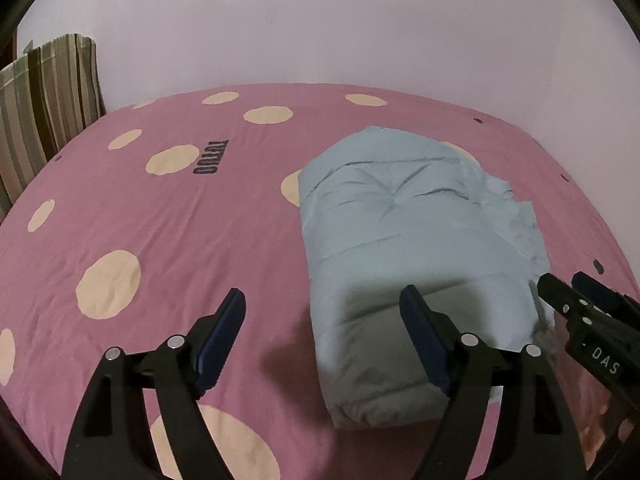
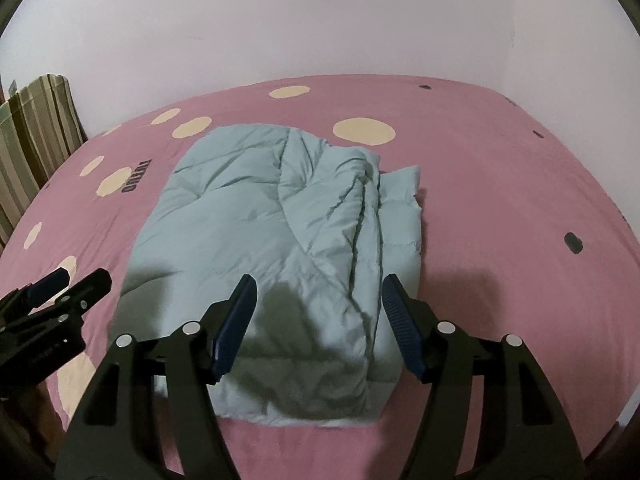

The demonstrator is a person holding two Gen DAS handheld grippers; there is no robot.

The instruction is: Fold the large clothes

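A pale blue quilted jacket (image 1: pixel 404 236) lies folded into a long bundle on a pink bed sheet (image 1: pixel 168 208) with cream dots. It also shows in the right wrist view (image 2: pixel 280 240). My left gripper (image 1: pixel 322 308) is open and empty above the sheet, at the bundle's near left edge. My right gripper (image 2: pixel 318 294) is open and empty, just above the near end of the jacket. The right gripper also shows at the right edge of the left wrist view (image 1: pixel 568 284). The left gripper shows at the left edge of the right wrist view (image 2: pixel 80 280).
A striped pillow (image 1: pixel 44 96) leans against the wall at the bed's far left corner. A plain pale wall (image 1: pixel 360 20) stands behind the bed. The bed's right edge (image 2: pixel 616 208) drops off near the wall corner.
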